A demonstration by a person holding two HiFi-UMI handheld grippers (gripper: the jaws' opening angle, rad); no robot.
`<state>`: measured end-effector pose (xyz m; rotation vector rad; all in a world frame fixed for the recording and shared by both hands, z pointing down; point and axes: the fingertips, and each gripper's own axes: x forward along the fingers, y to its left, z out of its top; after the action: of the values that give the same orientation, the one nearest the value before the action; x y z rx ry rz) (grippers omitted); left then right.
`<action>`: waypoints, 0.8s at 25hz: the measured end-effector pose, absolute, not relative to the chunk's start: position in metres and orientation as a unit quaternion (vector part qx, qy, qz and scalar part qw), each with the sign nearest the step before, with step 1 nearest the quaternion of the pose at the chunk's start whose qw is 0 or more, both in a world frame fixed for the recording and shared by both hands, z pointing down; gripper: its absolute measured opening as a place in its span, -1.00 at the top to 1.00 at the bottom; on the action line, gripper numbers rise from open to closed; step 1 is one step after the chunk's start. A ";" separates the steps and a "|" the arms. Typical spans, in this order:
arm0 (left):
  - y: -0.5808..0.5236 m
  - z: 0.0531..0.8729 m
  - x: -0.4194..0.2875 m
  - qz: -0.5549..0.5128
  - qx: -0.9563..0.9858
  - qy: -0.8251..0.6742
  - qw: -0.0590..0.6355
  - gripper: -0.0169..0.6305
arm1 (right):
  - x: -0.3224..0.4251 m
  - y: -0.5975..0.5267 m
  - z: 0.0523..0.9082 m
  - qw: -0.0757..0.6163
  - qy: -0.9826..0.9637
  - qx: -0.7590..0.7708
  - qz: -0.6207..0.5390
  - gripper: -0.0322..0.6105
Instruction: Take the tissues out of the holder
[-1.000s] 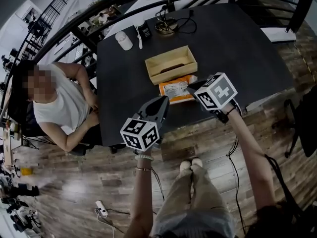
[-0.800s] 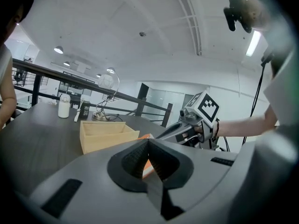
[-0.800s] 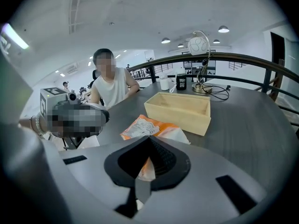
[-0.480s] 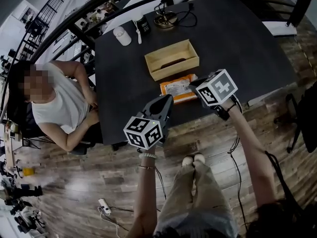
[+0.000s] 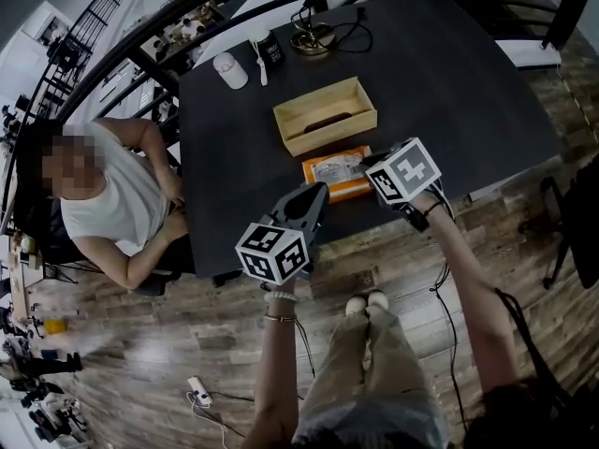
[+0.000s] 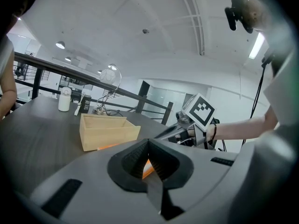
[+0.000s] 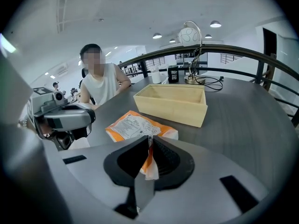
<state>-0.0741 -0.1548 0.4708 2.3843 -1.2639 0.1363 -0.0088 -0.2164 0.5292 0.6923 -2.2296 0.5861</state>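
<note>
**Item: orange-and-white plastic-wrapped tissue pack** [image 5: 332, 171]. It lies flat on the dark rectangular table [image 5: 449, 82], outside the holder and just beside its near wall, between the holder and the table's near edge.

**Item: open-topped light wooden box holder** [image 5: 328, 139]. It stands upright near the middle of the table. No tissues show inside, so the removal looks as good as done.

**Item: right gripper** [image 5: 370, 164]. The jaws are closed on a thin flap of wrapper at the pack's right end. The gripper tilts down toward the table.

**Item: left gripper** [image 5: 316, 193]. It sits at the table's near edge by the pack's left end. The jaws are drawn together and appear to hold nothing; the orange sliver between them looks like the pack lying beyond.

**Also present:** a white cylindrical bottle [image 5: 230, 68] and a brass-based desk lamp [image 5: 314, 37] at the table's far edge, and a seated person [image 5: 103, 204] at its left edge.

**Risks:**
- The grip is only on loose film, so a pull could slip off or tear the wrapper.
- The pack lies close to the near edge, so a drag that way could send it to the floor.
- A push toward the far edge would knock the holder.
</note>
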 end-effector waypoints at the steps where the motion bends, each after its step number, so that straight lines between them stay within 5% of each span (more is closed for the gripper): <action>1: -0.155 0.471 -0.073 0.049 0.861 -0.456 0.218 0.92 | -0.009 -0.217 0.529 0.359 -0.864 0.270 0.227 0.85; 20: -0.157 0.469 -0.069 0.045 0.860 -0.459 0.218 0.92 | -0.006 -0.218 0.535 0.324 -0.870 0.304 0.214 0.48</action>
<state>-0.0691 -0.1572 0.4688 2.3819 -1.2701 0.1252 -0.0056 -0.2175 0.5351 0.7969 -2.2821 0.5614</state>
